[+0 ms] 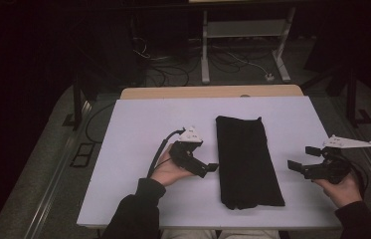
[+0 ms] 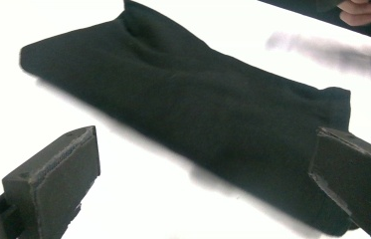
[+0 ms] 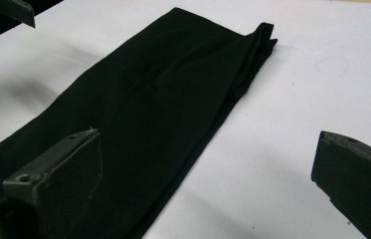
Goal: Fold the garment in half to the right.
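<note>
A black cloth (image 1: 245, 162) lies folded into a long strip down the middle of the white table (image 1: 138, 124). My left gripper (image 1: 213, 168) hovers just left of the cloth's near half, jaws spread wide and empty; in the left gripper view the cloth (image 2: 188, 109) stretches across in front of them. My right gripper (image 1: 300, 158) is held to the right of the cloth, apart from it, jaws wide open with nothing between. In the right gripper view the cloth (image 3: 143, 114) runs from the near left to the far middle.
The table's near edge (image 1: 198, 226) is close to the person's sleeves. Beyond the far edge stand a wooden board (image 1: 213, 91), a white frame (image 1: 245, 30) and cables on the dark floor (image 1: 173, 69).
</note>
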`<action>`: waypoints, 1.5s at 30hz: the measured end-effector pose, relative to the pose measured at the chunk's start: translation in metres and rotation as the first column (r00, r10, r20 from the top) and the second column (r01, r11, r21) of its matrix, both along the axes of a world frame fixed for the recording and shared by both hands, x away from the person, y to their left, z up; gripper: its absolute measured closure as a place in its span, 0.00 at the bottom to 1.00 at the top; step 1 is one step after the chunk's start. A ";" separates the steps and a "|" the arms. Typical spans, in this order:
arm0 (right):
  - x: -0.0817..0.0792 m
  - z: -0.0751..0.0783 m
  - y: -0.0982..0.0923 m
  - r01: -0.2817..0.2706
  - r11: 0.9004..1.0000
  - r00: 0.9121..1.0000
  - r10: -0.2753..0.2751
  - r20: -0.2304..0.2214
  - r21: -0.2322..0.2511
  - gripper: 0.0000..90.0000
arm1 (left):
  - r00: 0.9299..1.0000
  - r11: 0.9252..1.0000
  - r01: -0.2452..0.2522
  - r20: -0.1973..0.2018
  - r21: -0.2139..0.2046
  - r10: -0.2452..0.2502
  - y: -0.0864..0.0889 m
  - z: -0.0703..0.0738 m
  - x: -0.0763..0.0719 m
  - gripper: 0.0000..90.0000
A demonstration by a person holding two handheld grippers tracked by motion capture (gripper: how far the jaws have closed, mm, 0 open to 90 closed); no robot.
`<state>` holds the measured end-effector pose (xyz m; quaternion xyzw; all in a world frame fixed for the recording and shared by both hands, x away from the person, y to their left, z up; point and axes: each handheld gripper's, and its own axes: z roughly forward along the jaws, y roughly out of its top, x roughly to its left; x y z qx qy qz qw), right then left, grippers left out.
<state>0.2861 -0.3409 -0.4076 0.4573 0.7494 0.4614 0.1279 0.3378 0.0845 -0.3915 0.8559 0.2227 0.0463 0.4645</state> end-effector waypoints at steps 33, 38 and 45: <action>-0.015 -0.005 -0.005 -0.003 1.000 1.000 0.003 -0.002 -0.002 0.00 | 0.987 0.988 -0.148 0.050 -0.045 0.151 0.070 0.001 -0.010 0.00; -0.015 -0.006 -0.006 -0.003 1.000 1.000 0.003 0.004 -0.006 0.00 | 0.984 0.985 -0.168 0.053 -0.046 0.170 0.080 0.000 -0.014 0.00; -0.016 -0.006 -0.006 -0.003 1.000 1.000 0.003 0.002 -0.004 0.00 | 0.978 0.979 -0.197 0.061 -0.056 0.200 0.099 -0.005 -0.022 0.00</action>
